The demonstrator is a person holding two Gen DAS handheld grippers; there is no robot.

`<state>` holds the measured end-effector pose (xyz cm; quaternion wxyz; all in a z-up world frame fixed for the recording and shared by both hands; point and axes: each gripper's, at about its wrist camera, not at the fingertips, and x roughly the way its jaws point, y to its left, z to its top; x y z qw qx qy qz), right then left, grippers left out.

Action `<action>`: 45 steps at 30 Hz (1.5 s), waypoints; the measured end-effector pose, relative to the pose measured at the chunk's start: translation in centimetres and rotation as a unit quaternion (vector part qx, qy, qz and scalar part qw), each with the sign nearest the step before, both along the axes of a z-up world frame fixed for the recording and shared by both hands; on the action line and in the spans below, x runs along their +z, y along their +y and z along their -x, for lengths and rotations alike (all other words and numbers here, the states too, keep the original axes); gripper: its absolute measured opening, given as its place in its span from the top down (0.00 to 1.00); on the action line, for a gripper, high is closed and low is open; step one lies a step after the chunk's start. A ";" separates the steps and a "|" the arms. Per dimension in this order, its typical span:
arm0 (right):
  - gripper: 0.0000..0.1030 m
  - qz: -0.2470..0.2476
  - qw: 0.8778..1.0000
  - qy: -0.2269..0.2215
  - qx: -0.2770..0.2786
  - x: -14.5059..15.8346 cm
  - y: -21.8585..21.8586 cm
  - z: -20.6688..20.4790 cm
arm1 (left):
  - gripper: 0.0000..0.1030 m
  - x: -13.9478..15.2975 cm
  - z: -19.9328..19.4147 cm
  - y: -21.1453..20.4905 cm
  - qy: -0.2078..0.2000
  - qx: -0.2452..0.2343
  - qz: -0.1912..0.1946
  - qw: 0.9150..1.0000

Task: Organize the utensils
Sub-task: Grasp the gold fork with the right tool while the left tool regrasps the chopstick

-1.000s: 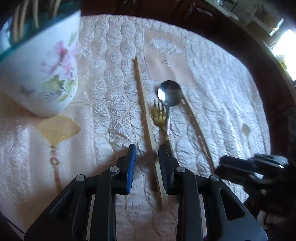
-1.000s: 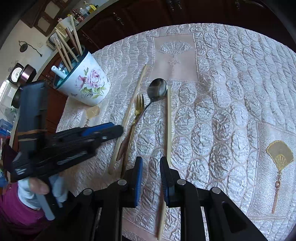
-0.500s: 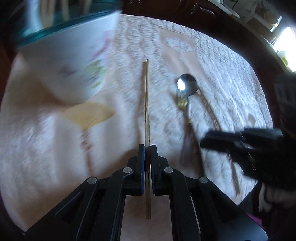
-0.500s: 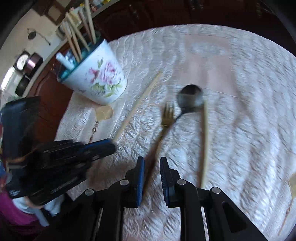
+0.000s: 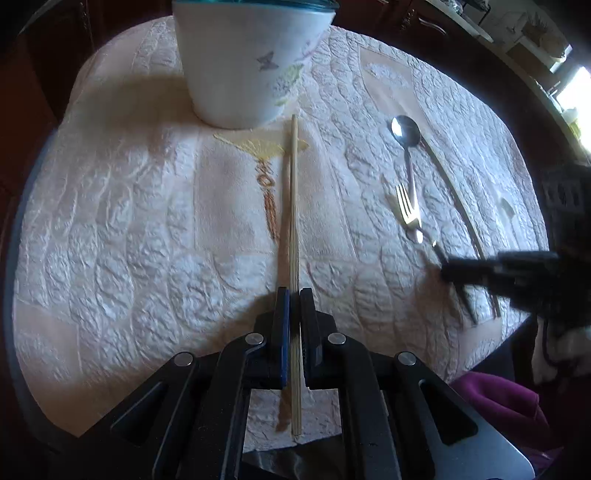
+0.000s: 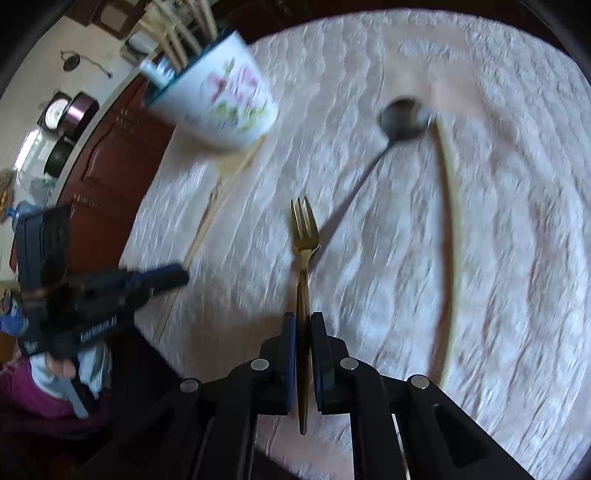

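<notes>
Chopsticks [image 6: 184, 26] upright in floral cup [image 6: 221, 107] (jaws: left clamping chopstick [image 5: 294, 229], right closing on fork [image 6: 303, 251])

Black grippers [image 5: 291, 306], blue pads [image 6: 290, 343], silver screws; seemingly magenta sleeve [image 5: 495, 402]

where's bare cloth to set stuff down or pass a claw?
Free: cloth left of the held chopstick, below the floral cup; also right of the second chopstick. Crowded: the strip with spoon, fork and right claw.
</notes>
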<state>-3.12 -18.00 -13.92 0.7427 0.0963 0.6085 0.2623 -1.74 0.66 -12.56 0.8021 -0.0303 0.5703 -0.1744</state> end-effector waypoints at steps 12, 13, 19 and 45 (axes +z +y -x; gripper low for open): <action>0.80 0.041 0.998 -0.045 0.016 1.1 3.8 -2.8 | 0.83 1.5 -3.6 -0.2 -0.024 0.012 -0.013 1.000; 0.80 0.041 0.998 -0.049 0.013 1.0 3.2 -3.0 | 0.83 1.5 -4.3 -0.3 -0.026 0.016 -0.014 0.999; 0.80 0.057 0.995 -0.079 0.024 1.1 4.5 -5.0 | 0.83 1.2 -7.5 -2.0 -0.040 0.019 -0.031 0.999; 0.88 0.013 0.990 -0.125 0.060 2.5 5.5 -6.9 | 0.96 1.3 -9.6 -3.1 -0.048 0.005 -0.035 0.998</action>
